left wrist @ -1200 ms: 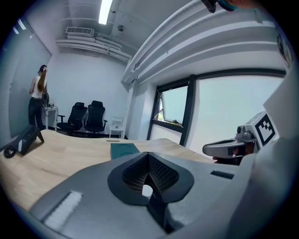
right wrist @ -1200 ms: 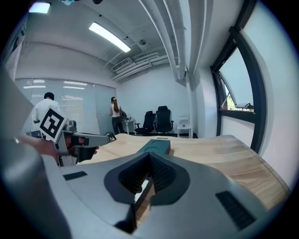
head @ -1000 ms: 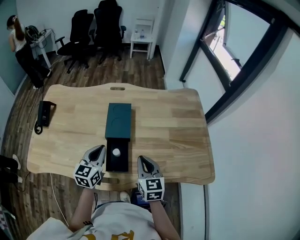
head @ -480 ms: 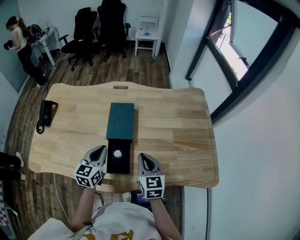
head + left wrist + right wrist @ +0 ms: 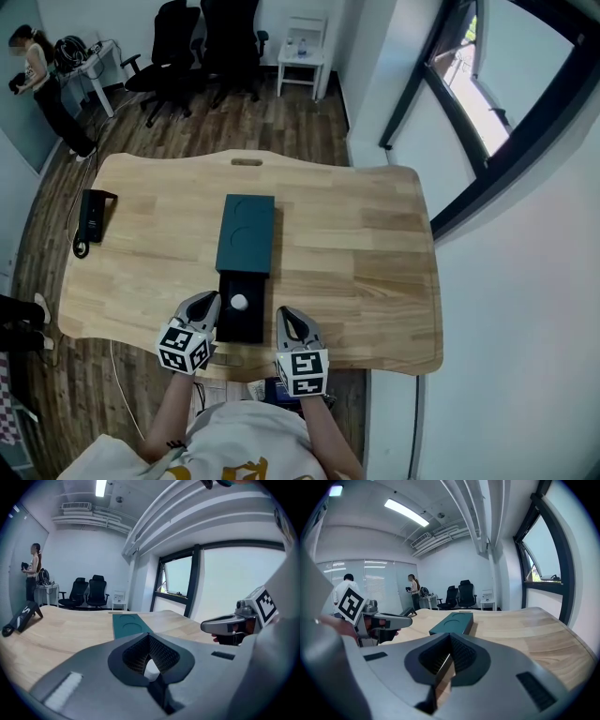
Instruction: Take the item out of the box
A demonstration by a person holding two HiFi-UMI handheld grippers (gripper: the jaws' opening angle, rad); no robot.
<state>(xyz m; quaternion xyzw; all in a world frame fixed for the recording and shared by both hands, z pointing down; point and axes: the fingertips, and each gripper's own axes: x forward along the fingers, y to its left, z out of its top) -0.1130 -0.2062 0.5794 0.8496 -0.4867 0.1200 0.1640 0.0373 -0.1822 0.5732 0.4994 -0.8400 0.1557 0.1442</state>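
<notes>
A dark teal box lies lengthwise in the middle of the wooden table. Its black drawer is pulled out toward me, and a small white round item sits in it. My left gripper is just left of the drawer, jaws shut and empty. My right gripper is just right of it, also shut and empty. In the left gripper view, the left gripper points along the teal box. In the right gripper view, the right gripper has the box ahead to its left.
A black device with a cable lies at the table's left edge. Behind the table stand black office chairs, a white side table and a person. The table's near edge runs just under both grippers.
The head view has drifted a little, so the table sits slightly higher and to the right. Both grippers keep their places on either side of the drawer.
</notes>
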